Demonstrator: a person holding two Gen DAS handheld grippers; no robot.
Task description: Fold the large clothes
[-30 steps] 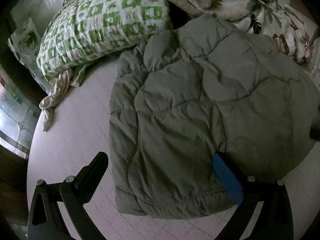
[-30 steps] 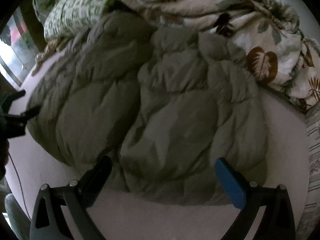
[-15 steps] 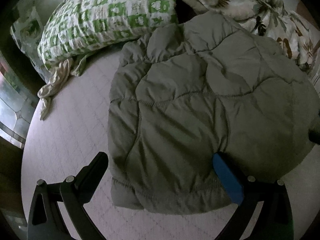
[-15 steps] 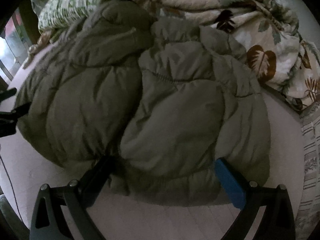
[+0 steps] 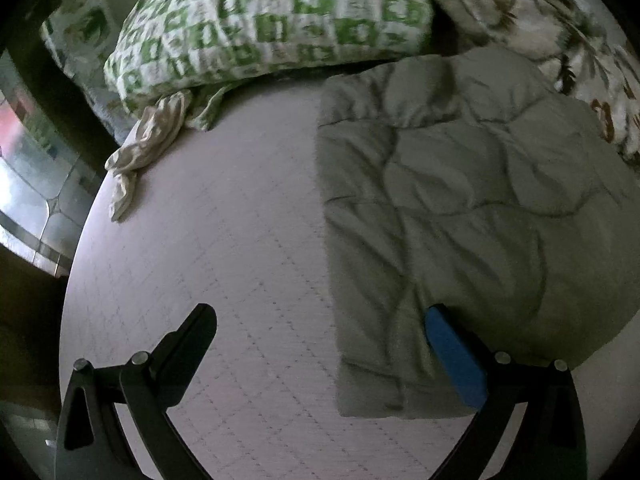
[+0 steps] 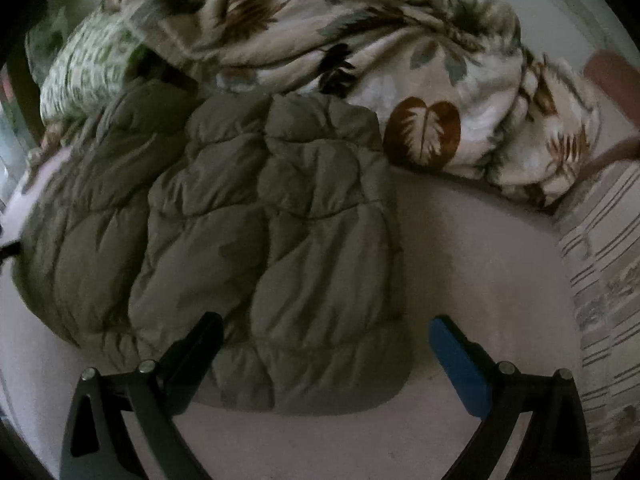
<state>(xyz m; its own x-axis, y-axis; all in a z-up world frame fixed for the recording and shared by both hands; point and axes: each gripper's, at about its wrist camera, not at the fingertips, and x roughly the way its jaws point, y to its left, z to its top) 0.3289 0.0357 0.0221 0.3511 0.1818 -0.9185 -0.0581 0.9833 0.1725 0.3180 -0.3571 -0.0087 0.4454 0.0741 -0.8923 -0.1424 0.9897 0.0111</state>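
An olive-green quilted jacket (image 5: 460, 208) lies folded into a bundle on the pale bed sheet (image 5: 224, 264). In the left wrist view my left gripper (image 5: 320, 316) is open, its blue finger over the jacket's near left edge and its black finger over bare sheet. In the right wrist view the same jacket (image 6: 256, 248) fills the middle. My right gripper (image 6: 326, 328) is open just above its near right corner, black finger over the fabric, blue finger over the sheet. Neither gripper holds anything.
A green-and-white checked pillow (image 5: 272, 20) and a small cream cloth (image 5: 148, 144) lie at the bed's far left. A leaf-print blanket (image 6: 360, 60) is heaped behind the jacket. A striped cushion (image 6: 600, 280) sits at the right. Floor tiles (image 5: 28, 208) show beyond the bed's left edge.
Both grippers have drawn apart: the left one shifted left, so the jacket now sits at its right, and the right one shifted right. The jacket lies as before.
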